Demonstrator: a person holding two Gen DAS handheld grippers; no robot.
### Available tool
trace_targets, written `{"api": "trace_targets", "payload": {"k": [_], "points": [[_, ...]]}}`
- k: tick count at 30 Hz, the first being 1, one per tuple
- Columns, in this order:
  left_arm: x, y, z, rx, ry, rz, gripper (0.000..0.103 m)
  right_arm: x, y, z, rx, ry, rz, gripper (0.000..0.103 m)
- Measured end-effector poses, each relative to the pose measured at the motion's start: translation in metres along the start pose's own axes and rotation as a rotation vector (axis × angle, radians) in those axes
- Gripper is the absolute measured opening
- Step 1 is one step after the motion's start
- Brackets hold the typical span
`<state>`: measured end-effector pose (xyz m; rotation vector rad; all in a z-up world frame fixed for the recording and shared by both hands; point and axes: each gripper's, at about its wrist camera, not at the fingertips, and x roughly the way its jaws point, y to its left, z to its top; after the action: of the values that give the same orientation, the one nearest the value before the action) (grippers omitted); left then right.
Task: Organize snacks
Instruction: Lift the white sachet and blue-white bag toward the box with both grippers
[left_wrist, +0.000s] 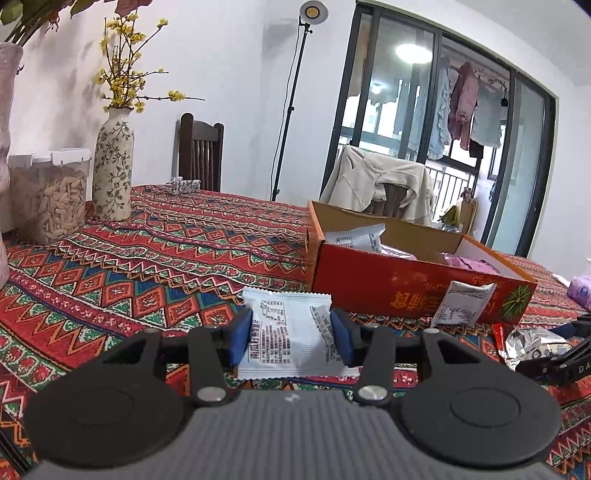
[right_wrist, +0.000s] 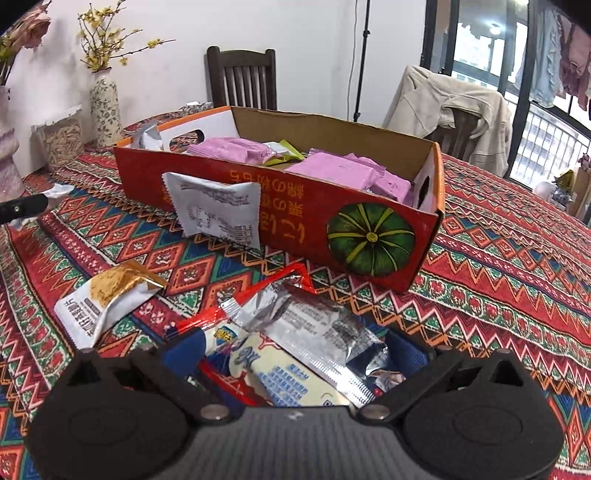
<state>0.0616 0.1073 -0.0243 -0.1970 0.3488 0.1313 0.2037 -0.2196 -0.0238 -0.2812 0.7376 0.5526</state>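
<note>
Left gripper (left_wrist: 291, 334): blue pads pinching a white printed snack sachet (left_wrist: 286, 332), just before the red cardboard box (left_wrist: 369, 291)

Right gripper (right_wrist: 293, 356): fingers spread either side of a silver-and-red foil wrapper (right_wrist: 314, 332), before the box

White sachet (right_wrist: 216, 212) leaning on the box front; pink packets (right_wrist: 332, 170) inside

Two low wrist views across the worktop (left_wrist: 147, 258)

Both face the red box (left_wrist: 369, 280) (right_wrist: 295, 221) closely; right view sits nearer.
</note>
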Motion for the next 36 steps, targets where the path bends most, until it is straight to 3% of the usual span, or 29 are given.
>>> {"api": "trace_targets", "payload": {"k": [7, 10, 14, 22, 28, 29, 33, 36], "points": [[0.000, -0.001, -0.001, 0.006, 0.005, -0.004, 0.047, -0.029, 0.004, 0.004, -0.020, -0.061, 0.003, 0.103], [-0.002, 0.000, -0.002, 0.000, -0.003, -0.006, 0.047, -0.037, 0.004, 0.001, -0.069, -0.036, -0.004, 0.103], [-0.001, 0.001, -0.001, -0.003, 0.003, -0.013, 0.047, -0.025, 0.004, -0.007, -0.090, 0.027, -0.028, 0.103], [0.000, 0.002, -0.001, -0.002, 0.020, -0.019, 0.047, 0.006, 0.005, 0.013, -0.049, 0.032, 0.002, 0.103], [0.001, 0.000, -0.001, 0.000, 0.030, -0.025, 0.047, 0.003, 0.005, 0.003, 0.026, 0.018, -0.026, 0.103], [0.001, 0.000, -0.002, 0.000, 0.030, -0.026, 0.047, 0.001, 0.007, 0.002, 0.035, 0.016, -0.030, 0.102], [0.003, 0.002, -0.001, -0.003, 0.036, -0.030, 0.047, -0.014, 0.017, -0.007, 0.019, -0.012, -0.034, 0.079], [0.003, 0.001, -0.001, -0.001, 0.039, -0.029, 0.047, -0.024, 0.015, -0.013, 0.043, -0.034, -0.038, 0.070]]}}
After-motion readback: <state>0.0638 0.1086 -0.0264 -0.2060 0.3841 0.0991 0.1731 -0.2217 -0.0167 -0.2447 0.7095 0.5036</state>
